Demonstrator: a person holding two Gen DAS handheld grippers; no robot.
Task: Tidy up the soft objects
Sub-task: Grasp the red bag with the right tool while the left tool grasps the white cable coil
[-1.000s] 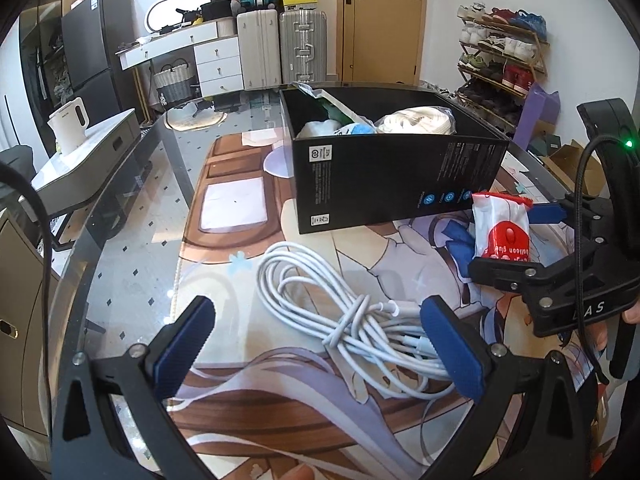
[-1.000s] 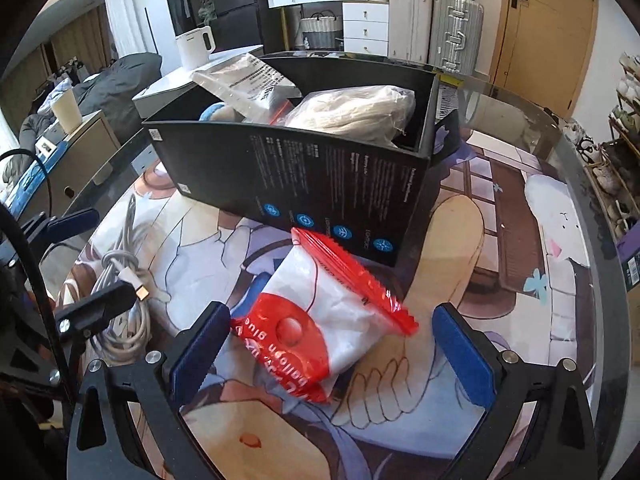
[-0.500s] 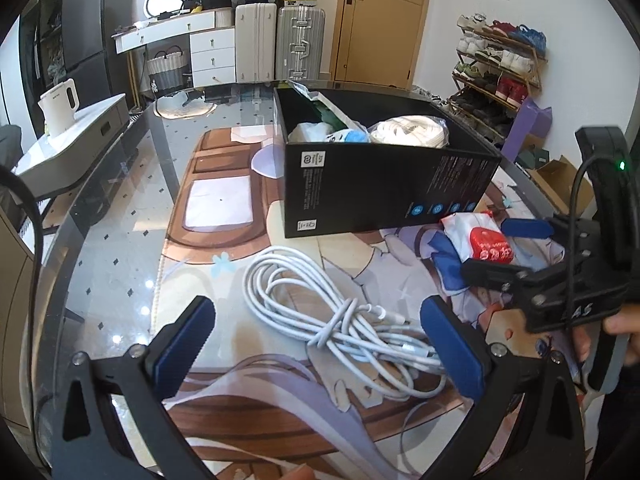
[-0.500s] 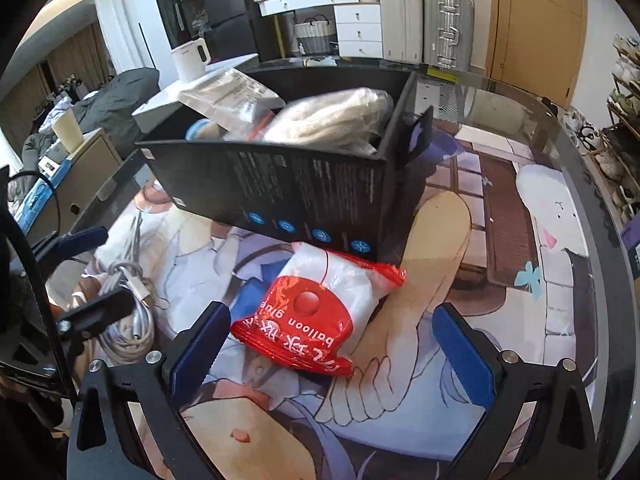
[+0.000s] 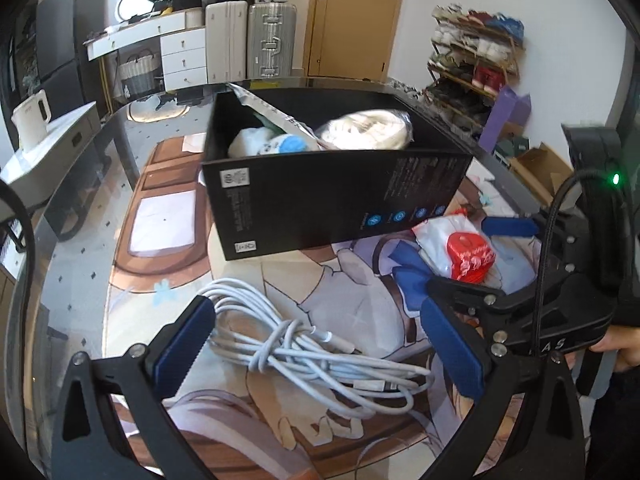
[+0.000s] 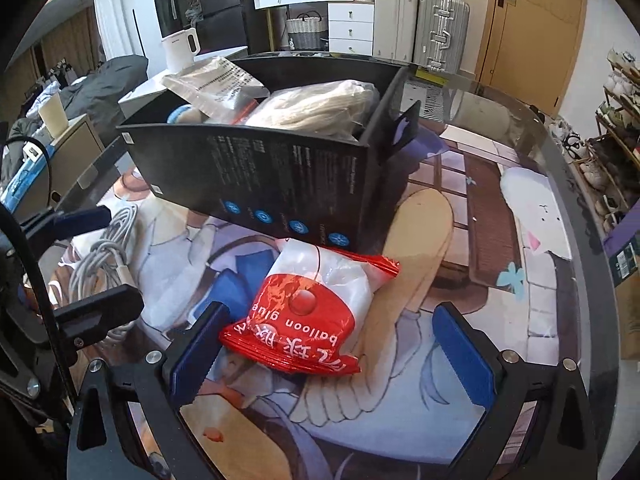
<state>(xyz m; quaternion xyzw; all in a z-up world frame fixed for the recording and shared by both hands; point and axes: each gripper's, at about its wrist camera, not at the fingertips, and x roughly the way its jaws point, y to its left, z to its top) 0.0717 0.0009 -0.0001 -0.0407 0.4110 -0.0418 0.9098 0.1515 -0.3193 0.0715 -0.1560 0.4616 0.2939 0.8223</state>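
Right gripper [image 6: 326, 344] spread, low, straddling glue packet [image 6: 310, 312].

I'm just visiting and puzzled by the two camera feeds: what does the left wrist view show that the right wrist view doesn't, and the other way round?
Only the left wrist view shows the shoe rack by the wall and the whole white cable bundle between the open left gripper. Only the right wrist view shows the "balloon glue" print on the red and white packet and the open right gripper framing it. Both show the black box holding soft packages, the packet lying beside it, and the suitcases.
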